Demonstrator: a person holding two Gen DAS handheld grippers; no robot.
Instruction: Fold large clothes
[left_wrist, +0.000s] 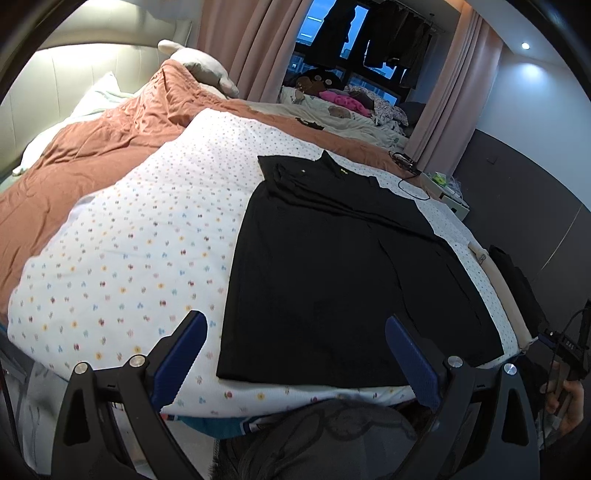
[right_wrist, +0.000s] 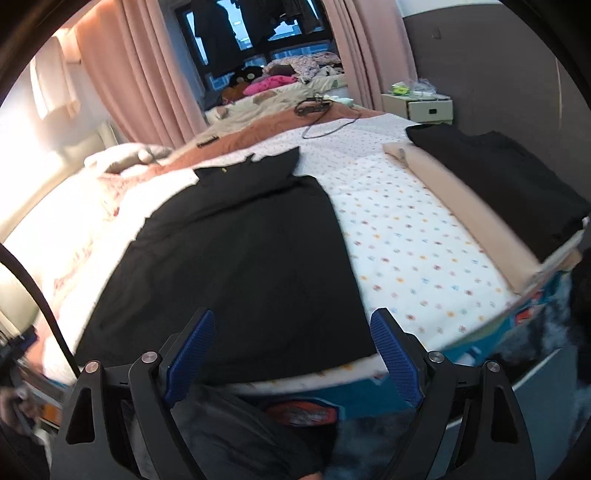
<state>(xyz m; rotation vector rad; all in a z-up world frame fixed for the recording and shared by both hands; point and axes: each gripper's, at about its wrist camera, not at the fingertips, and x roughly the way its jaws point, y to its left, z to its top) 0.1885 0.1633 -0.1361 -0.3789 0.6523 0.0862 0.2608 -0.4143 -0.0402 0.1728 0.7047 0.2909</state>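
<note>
left gripper spread wide, pinching nothing, hovering at the near hem of the shirt. right gripper likewise spread and empty, over the same hem toward its right corner. shirt flat on the dotted sheet, long axis running away from both sets of jaws, collar at the far end; neither hand clearly nearer. beyond, right of the shirt, a folded black pile. small yellow mark near the collar, unreadable.

No readable text, small yellow mark on black shirt collar too tiny to read
</note>
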